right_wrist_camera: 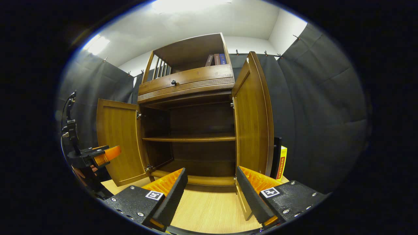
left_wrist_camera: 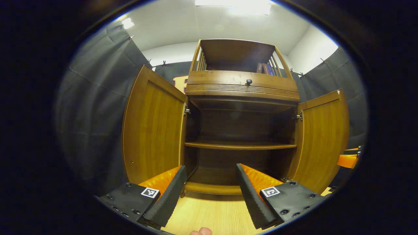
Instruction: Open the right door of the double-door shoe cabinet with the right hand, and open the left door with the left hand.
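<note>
Both doors of the shoe cabinet (left_wrist_camera: 241, 98) stand swung wide, showing a bare middle shelf (left_wrist_camera: 240, 145); books (right_wrist_camera: 216, 59) sit in the top cubby above a drawer knob (left_wrist_camera: 249, 81), and a yellow book (right_wrist_camera: 282, 163) leans by the right door (right_wrist_camera: 253, 117). The left gripper (left_wrist_camera: 210, 186) is spread, holding nothing, near the left door (left_wrist_camera: 153, 130). The right gripper (right_wrist_camera: 210, 187) is spread too, just beside its door's lower edge.

The shoe cabinet (left_wrist_camera: 241, 94) is brown wood and stands upright on a light wood floor. Both lower doors stand swung wide open: the left door (left_wrist_camera: 152, 130) and the right door (left_wrist_camera: 321, 140). The interior holds one horizontal shelf (left_wrist_camera: 240, 145).
</note>
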A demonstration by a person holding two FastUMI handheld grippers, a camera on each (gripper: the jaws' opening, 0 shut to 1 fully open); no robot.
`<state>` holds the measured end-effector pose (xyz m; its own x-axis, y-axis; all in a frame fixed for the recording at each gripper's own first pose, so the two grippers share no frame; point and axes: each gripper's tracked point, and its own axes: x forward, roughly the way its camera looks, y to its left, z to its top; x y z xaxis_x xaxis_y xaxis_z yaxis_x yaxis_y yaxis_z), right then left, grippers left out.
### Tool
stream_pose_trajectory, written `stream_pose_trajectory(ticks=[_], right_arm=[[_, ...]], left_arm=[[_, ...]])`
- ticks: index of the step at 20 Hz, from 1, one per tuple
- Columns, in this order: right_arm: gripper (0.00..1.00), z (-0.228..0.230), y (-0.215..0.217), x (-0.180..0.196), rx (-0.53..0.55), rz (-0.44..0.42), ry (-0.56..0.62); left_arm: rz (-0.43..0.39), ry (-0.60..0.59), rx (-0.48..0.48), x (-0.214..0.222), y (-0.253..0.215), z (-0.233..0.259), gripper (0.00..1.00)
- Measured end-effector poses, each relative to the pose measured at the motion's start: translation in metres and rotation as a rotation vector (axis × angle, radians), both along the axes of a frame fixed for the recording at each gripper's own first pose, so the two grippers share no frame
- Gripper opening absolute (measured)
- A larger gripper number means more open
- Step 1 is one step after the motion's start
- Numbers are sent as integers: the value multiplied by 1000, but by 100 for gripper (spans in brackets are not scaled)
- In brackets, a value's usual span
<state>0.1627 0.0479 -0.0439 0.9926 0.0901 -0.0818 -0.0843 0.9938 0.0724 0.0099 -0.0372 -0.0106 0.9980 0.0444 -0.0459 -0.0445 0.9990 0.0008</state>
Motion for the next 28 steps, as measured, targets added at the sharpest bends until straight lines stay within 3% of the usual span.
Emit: stream_pose_trajectory(ticks=[3, 4, 14, 15, 16, 17, 19, 20, 21, 22, 25, 26, 27, 28], right_arm=[[99, -6, -2, 0, -10, -2, 10], [93, -7, -2, 0, -7, -2, 11], [93, -9, -2, 6, -2, -9, 10], [99, -9, -2, 5, -4, -10, 12], [86, -10, -2, 5, -5, -10, 12], [93, -10, -2, 5, -5, -9, 13], [93, -11, -2, 5, -5, -13, 15], [99, -12, -2, 5, -5, -14, 19], [99, -13, -1, 5, -3, -12, 22], [93, -14, -1, 5, -3, -11, 24], [93, -15, 1, 4, -12, -11, 27], [99, -15, 1, 4, -15, -12, 27], [99, -16, 1, 4, -18, -12, 28], [86, -15, 1, 4, -19, -12, 28]], left_arm=[[-2, 2, 15, -1, 1, 1, 97], [-1, 2, 20, -3, 2, 2, 97], [18, 3, 25, -4, 17, 1, 98], [20, 1, 34, -3, 19, 1, 97], [24, 4, 41, -3, 22, -1, 98], [25, 6, 42, -3, 23, -1, 98], [26, 3, 38, -3, 23, 1, 98], [26, 5, 34, -3, 24, 0, 98], [28, 9, 32, -2, 25, -2, 98], [30, 16, 31, -3, 25, -4, 98], [28, 27, 28, -5, 24, -7, 97], [26, 26, 27, -6, 25, -8, 97], [25, 25, 29, -5, 25, -7, 97], [24, 24, 29, -5, 26, -8, 96]])
